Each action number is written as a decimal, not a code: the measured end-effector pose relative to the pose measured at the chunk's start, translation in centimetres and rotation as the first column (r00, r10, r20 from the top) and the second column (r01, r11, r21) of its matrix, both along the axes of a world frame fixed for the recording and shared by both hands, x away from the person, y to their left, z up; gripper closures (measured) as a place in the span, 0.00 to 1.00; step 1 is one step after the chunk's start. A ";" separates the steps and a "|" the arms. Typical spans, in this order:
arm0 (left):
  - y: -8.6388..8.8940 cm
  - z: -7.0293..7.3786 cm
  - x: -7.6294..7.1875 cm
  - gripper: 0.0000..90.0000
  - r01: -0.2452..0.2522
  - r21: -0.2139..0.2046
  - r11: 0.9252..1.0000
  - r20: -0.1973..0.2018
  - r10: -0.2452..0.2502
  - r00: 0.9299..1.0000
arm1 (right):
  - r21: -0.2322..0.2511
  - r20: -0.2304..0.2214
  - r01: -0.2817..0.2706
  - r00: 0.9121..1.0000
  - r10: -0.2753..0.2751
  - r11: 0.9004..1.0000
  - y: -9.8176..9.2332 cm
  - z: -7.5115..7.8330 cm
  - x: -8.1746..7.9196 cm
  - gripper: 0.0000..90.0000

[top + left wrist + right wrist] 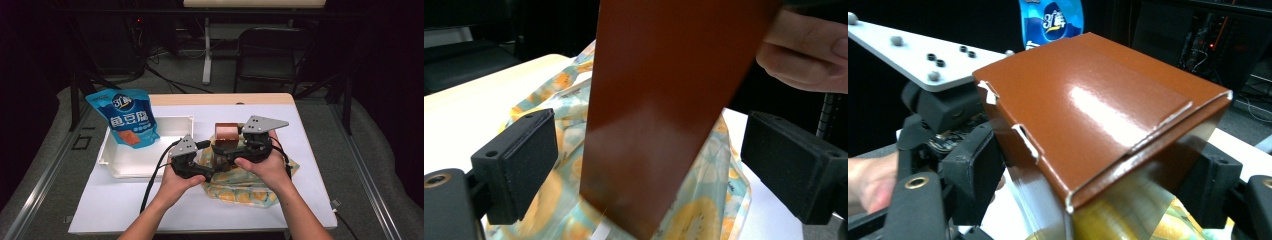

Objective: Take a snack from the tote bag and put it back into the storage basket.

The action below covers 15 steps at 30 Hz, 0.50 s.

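Observation:
A glossy brown cardboard box [227, 133] stands upright over a clear plastic bag [250, 186] printed with yellow fruit slices. My right gripper [226, 148] comes in from the right, and its jaws hold the box by its sides. In the right gripper view the box [1098, 110] sits between the pads [973, 170], with bag film [1128, 210] wrapped round its lower part. My left gripper [211, 169] reaches in from the left and is open. In the left gripper view the box [664, 100] rises between the two jaws with a gap on each side, above the bag [704, 210].
A white tray [150, 173] lies at the left of the white table [150, 207]. A blue snack pouch [127, 117] leans upright on the tray's far left corner. A black chair [270, 50] stands behind the table.

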<state>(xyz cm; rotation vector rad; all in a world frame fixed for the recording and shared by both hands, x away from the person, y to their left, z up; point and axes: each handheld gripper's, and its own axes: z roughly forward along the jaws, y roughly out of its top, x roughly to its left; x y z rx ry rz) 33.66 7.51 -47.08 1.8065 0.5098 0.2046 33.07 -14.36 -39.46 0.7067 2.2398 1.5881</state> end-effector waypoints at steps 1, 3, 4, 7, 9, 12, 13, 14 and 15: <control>0.0 0.0 0.0 0.11 0.005 -0.004 1.000 -0.005 -0.005 1.000 | 0.001 -0.001 -0.004 1.000 0.004 1.000 0.1 0.1 -0.1 0.24; 0.0 0.1 -0.1 0.14 0.022 -0.016 1.000 -0.005 -0.022 1.000 | 0.004 -0.002 -0.017 1.000 0.017 1.000 0.2 0.1 -0.2 0.24; 0.0 0.1 -0.1 0.16 0.026 -0.023 0.999 -0.006 -0.026 1.000 | 0.005 -0.003 -0.023 1.000 0.023 1.000 0.3 0.2 -0.3 0.24; 0.0 0.1 0.0 0.18 0.041 -0.030 0.999 -0.008 -0.042 0.999 | 0.002 0.001 -0.035 0.999 0.035 0.999 0.5 0.2 -0.4 0.24; 0.0 0.2 0.0 0.18 0.048 -0.031 0.998 -0.009 -0.048 0.999 | 0.002 -0.002 -0.044 0.999 0.044 0.999 0.6 0.3 -0.5 0.24; 0.0 0.2 -0.1 0.19 0.056 -0.033 0.998 -0.003 -0.056 0.998 | 0.012 -0.002 -0.057 0.998 0.057 0.998 0.8 0.4 -0.7 0.24; 0.0 0.2 -0.2 0.19 0.056 -0.041 0.998 0.001 -0.056 0.998 | 0.012 0.001 -0.063 0.998 0.063 0.998 0.9 0.4 -0.7 0.24; 0.0 0.3 -0.2 0.20 0.057 -0.043 0.997 0.005 -0.057 0.998 | 0.012 0.003 -0.066 0.998 0.066 0.998 0.9 0.4 -0.8 0.24; 0.0 0.3 -0.3 0.20 0.059 -0.046 0.997 0.006 -0.059 0.998 | 0.010 0.006 -0.067 0.998 0.067 0.998 1.0 0.5 -0.8 0.24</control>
